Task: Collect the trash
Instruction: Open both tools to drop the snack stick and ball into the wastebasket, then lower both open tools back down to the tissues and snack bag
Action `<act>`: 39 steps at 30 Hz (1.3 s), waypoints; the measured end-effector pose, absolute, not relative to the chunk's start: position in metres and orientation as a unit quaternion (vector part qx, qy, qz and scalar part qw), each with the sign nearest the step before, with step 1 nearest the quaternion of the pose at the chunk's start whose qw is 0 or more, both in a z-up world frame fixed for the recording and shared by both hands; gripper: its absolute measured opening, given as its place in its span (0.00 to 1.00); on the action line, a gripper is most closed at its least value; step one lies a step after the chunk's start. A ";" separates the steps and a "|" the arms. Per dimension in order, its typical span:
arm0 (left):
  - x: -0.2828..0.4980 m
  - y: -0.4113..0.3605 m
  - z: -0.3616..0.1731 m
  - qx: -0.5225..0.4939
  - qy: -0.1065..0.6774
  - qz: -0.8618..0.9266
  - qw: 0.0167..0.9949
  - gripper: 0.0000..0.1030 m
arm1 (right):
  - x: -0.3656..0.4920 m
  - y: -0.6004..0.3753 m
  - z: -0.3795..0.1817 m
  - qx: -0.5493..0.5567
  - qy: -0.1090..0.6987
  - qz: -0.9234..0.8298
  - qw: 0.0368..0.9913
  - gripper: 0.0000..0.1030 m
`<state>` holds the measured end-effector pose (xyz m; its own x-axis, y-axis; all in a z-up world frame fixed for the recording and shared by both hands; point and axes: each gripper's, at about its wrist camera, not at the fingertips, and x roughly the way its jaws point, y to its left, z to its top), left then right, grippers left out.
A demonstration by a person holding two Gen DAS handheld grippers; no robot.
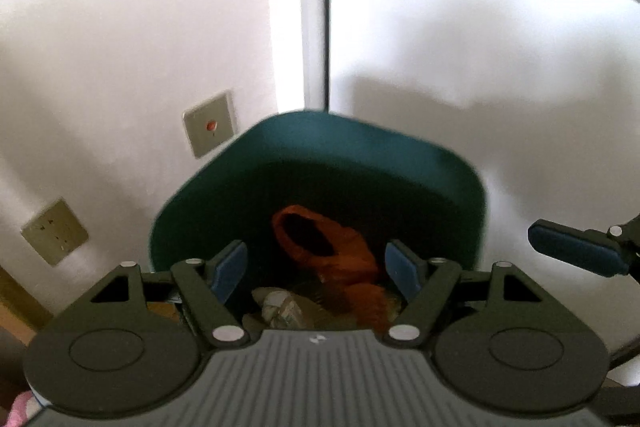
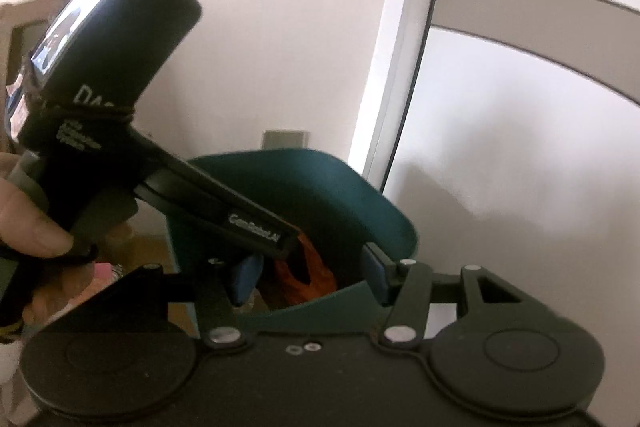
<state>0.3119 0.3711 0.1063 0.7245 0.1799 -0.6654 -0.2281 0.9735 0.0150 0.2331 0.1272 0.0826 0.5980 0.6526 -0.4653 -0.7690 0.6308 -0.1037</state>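
Your left gripper (image 1: 316,269) gapes empty over the teal bin (image 1: 400,163); the orange bag (image 1: 332,251) lies inside. Right gripper (image 2: 310,277) wide, empty, apparently at the rim: lifting carelessly could tip the bin.

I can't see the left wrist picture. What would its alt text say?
An open left gripper hangs over a dark green bin holding an orange bag and crumpled trash. White wall with two switch plates behind; the right gripper's blue pad shows at right.
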 end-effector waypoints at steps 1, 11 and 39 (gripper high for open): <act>0.306 0.367 0.111 -0.029 0.348 0.109 0.931 0.77 | 0.228 0.121 0.085 -0.146 0.194 0.403 0.883 0.52; 0.244 0.321 0.143 0.002 0.317 0.088 0.944 0.78 | 0.176 0.056 0.102 -0.115 0.186 0.380 0.899 0.53; 0.161 0.206 0.002 0.047 0.296 0.018 0.954 0.98 | 0.172 -0.091 -0.064 -0.102 0.297 0.331 0.890 0.54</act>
<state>0.1608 0.2060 0.0016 0.8239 0.0620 -0.5633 -0.0058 0.9949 0.1011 0.1715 -0.0912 -0.0641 0.6041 0.5294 -0.5957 -0.6502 0.7596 0.0158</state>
